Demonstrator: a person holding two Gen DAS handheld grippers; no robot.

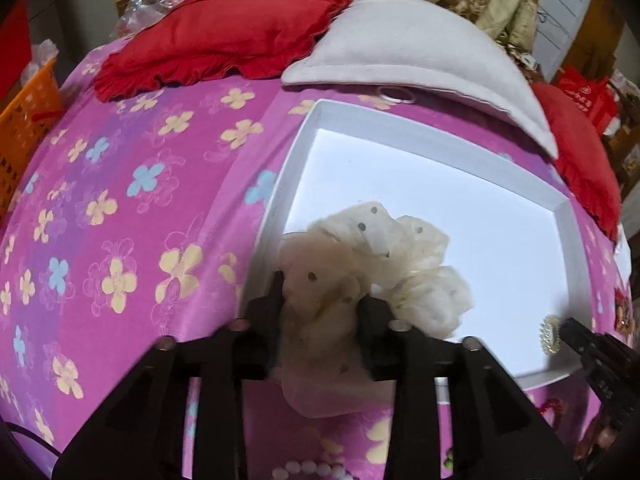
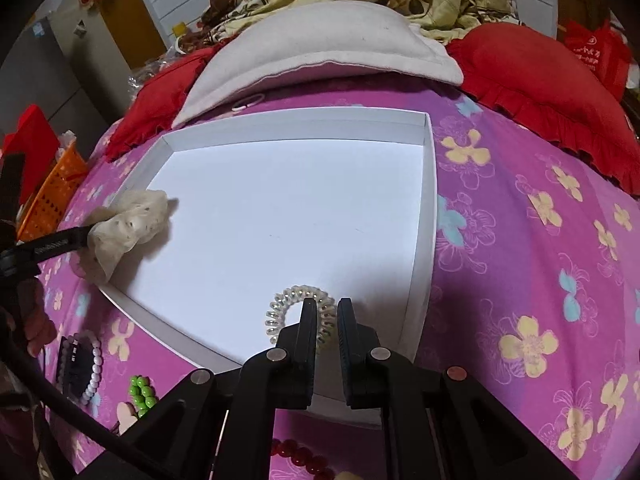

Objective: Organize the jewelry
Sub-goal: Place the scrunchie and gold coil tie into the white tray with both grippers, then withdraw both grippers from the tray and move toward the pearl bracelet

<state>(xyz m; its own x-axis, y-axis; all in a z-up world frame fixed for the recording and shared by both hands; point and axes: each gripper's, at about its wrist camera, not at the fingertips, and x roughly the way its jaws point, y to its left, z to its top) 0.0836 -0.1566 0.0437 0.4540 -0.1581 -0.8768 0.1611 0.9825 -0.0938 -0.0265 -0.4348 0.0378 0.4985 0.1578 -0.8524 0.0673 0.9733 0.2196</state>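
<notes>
At the bottom of the left wrist view, the left gripper [image 1: 320, 312] is closed on a cream dotted scrunchie [image 1: 372, 264]. The fabric bunches between the two black fingers and spills up and right, over the near left corner of a shallow white tray [image 1: 400, 128].

At the bottom centre of the right wrist view, the right gripper [image 2: 326, 320] has its fingers close together with a narrow gap. A clear spiral hair tie [image 2: 280, 304] sits at the tips, just inside the tray's near edge. One side of the coil appears to run through the gap, but I cannot tell whether the fingers are pinching it or have let go.

The relation that matters: both pieces already lie over the tray floor, the scrunchie at the left side, the coil at the lower centre, well apart. Each hand is nearest its own piece, so releasing seems the likely next step.

Beads [image 2: 94, 364] in white, green and red lie on the pink flowered sheet [image 2: 520, 260] below the tray. Beyond the tray's far wall rest a white cushion [image 2: 320, 40] and red pillows [image 2: 540, 72].
</notes>
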